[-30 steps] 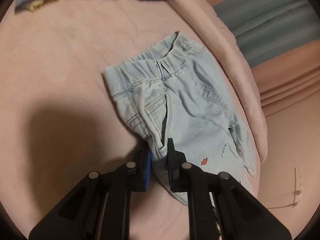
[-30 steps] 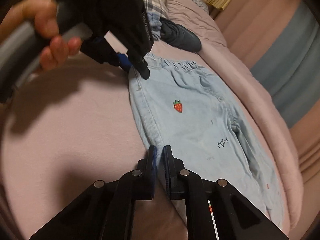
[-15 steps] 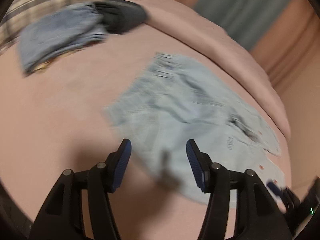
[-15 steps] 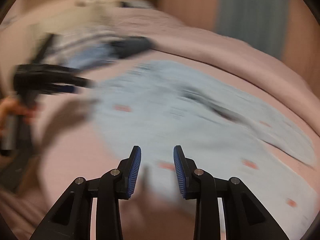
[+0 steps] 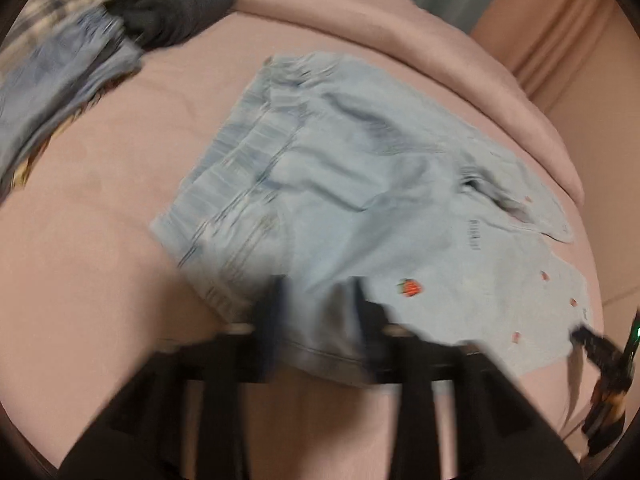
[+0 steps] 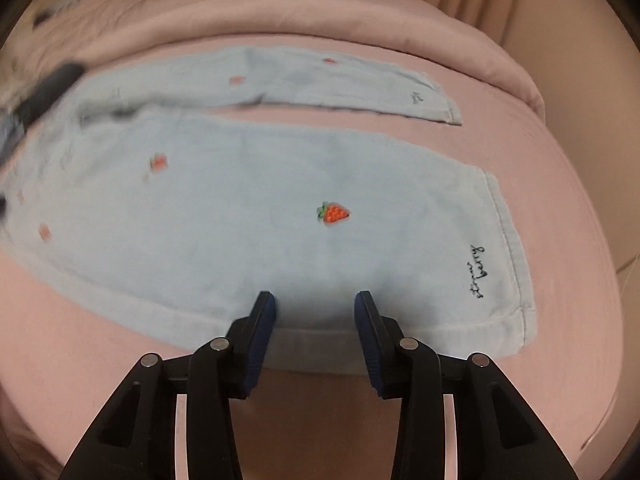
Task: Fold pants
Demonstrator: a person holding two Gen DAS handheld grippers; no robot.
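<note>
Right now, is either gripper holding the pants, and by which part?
Neither. The right gripper is open at the near edge of the pants; the left gripper is open at the waist end.

Both cameras sit low and close over the bed [image 6: 560,168]. Left faces the pants [image 5: 360,184] waistband; right, from 3 o'clock, faces the legs.

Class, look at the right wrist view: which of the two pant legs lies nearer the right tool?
The wider-looking leg of the light blue denim pants, bearing the sharp red strawberry; its side edge sits between the open right tool fingers. The other leg lies beyond it.
</note>
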